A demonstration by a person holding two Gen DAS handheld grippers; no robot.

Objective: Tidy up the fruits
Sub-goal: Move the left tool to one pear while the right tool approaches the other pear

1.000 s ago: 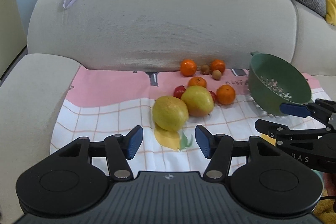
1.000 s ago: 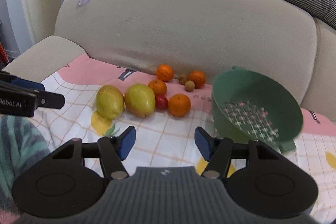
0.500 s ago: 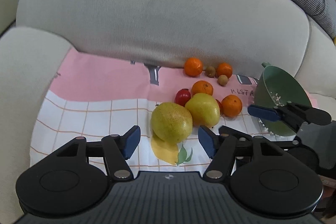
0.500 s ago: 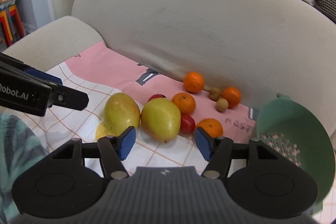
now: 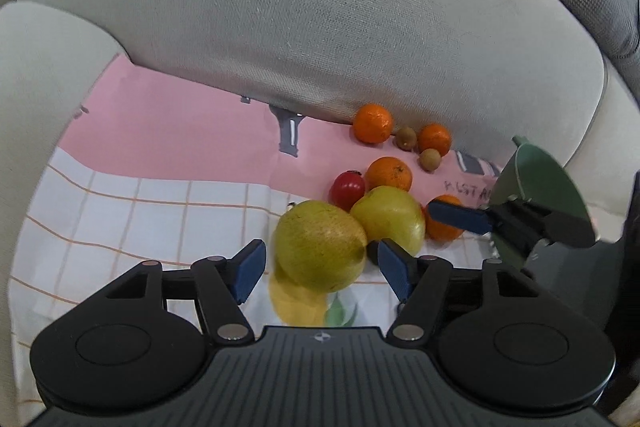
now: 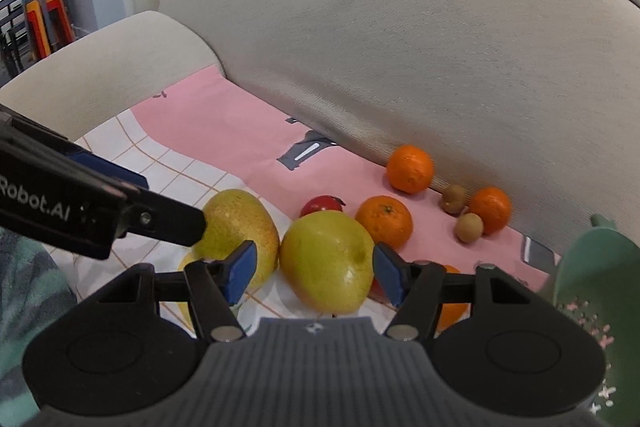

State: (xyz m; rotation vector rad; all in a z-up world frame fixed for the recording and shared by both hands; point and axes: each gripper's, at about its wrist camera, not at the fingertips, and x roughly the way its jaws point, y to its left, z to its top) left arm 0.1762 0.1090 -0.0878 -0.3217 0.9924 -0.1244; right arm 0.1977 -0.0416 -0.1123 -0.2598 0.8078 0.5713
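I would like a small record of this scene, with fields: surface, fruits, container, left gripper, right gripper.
surface: pink and white checked cloth on a beige sofa
fruits: two large yellow-green pears; four oranges; red tomato; two small brown fruits
container: green plastic colander, tilted, right of the fruits
left gripper: open, around the nearer pear, pads not touching
right gripper: open, around the other pear, not gripping

place: home living room | evidence — beige sofa (image 5: 312, 27), patterned cloth (image 5: 160, 155)
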